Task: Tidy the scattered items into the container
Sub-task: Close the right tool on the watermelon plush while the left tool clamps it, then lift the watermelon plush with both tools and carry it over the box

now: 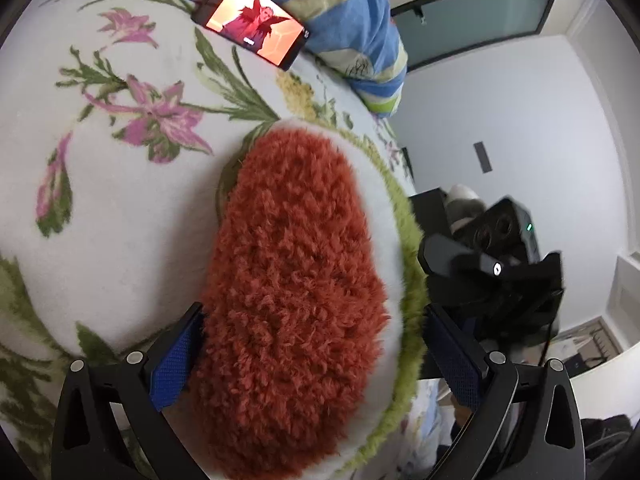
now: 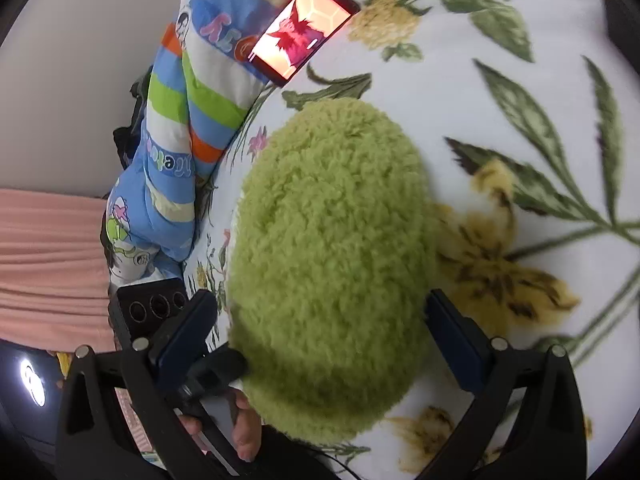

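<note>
Nearest, the left gripper [image 1: 316, 360] stood spread around a plush watermelon slice [image 1: 296, 280], red face towards it; its left pad [image 1: 176, 364] touched the pile, while the right pad [image 1: 456, 360] seemed just clear. The right gripper [image 2: 324, 344] straddled the same plush from its green rind side, both pads apart, neither visibly pressing. The plush lay on a floral blanket [image 1: 100, 200]. To grip well, one gripper should probably close slowly across the middle, since the soft pile would likely compress and slip. Farther off, a lit phone [image 1: 256, 24] leaned against a striped quilt [image 1: 352, 20]. No container showed.
</note>
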Available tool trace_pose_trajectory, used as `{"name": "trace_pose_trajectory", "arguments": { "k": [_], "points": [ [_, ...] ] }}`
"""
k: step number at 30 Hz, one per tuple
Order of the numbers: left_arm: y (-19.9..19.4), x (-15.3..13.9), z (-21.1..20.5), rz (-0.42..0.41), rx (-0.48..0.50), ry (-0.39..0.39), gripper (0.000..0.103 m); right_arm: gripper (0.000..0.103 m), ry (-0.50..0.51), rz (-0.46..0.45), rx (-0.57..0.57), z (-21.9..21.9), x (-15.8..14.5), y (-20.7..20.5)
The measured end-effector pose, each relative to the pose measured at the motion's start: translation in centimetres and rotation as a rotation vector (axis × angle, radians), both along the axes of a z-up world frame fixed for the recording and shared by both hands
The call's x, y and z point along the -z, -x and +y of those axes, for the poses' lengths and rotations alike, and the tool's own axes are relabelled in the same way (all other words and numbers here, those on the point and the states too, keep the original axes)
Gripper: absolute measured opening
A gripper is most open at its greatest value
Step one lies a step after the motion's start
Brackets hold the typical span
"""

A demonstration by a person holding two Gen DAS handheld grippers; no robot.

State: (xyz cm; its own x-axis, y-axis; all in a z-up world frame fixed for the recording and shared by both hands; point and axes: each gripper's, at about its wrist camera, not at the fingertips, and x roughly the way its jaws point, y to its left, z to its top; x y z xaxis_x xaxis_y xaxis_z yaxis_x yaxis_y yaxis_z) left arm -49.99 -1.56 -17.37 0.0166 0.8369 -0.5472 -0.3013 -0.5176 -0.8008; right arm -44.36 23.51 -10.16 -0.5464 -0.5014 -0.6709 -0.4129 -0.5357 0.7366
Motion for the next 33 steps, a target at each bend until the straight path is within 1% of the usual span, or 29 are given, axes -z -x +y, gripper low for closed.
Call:
{"name": "trace_pose_trajectory", "arguments": {
  "k": [3, 6, 8, 10, 13, 15, 16, 20, 22, 24, 27, 30, 33],
  "points": [
    [0.1, 0.3, -0.1, -0.008, -0.002, -0.007, 0.102, 0.103, -0.009, -0.025, -0.02, -0.2, 0.9, 1.1],
    [0.3, 0.6, -0.2, -0.014, -0.009, -0.006, 0.102, 0.103, 0.019, -0.038, -0.043, -0.3, 1.9, 2.2],
    [0.3, 0.7, -0.1, -0.001, -0.014, -0.005, 0.102, 0.103, 0.045, -0.047, -0.052, -0.4, 2.7, 2.7],
    [0.5, 1.4, 0.2, -0.001, -0.007, -0.032, 0.102, 0.103, 0.089, -0.055, -0.066, -0.4, 3.6, 3.2],
    [1.0, 3.2, 0.9, -0.053, 0.014, -0.104, 0.103, 0.103, 0.182, -0.073, -0.076, -0.1, 5.4, 3.7],
    [1.0, 3.1, 1.0, -0.031, 0.018, -0.12, 0.103, 0.103, 0.225, -0.077, -0.089, 0.2, 6.2, 3.9],
    [0.8, 3.0, 1.2, -0.02, 0.022, -0.124, 0.103, 0.103, 0.231, -0.074, -0.094, 0.2, 6.2, 3.9],
    [0.4, 2.7, 2.1, 0.018, 0.03, -0.124, 0.103, 0.103, 0.216, -0.079, -0.118, -0.1, 6.2, 4.2],
    [0.4, 2.5, 2.3, 0.022, 0.014, -0.151, 0.103, 0.103, 0.217, -0.081, -0.129, -0.2, 6.3, 4.5],
    [0.3, 2.6, 2.1, 0.023, -0.014, -0.171, 0.103, 0.103, 0.234, -0.07, -0.113, 0.0, 6.3, 4.4],
    [0.0, 2.2, 2.6, 0.061, -0.02, -0.162, 0.103, 0.103, 0.243, -0.058, -0.103, 0.1, 6.2, 4.2],
    [0.1, 1.8, 3.4, 0.075, -0.015, -0.171, 0.102, 0.103, 0.198, -0.025, -0.088, 0.0, 5.2, 3.6],
    [-0.4, 0.7, 4.0, 0.1, 0.007, -0.188, 0.102, 0.102, 0.142, 0.005, -0.08, 0.0, 3.6, 2.7]
  ]
}}
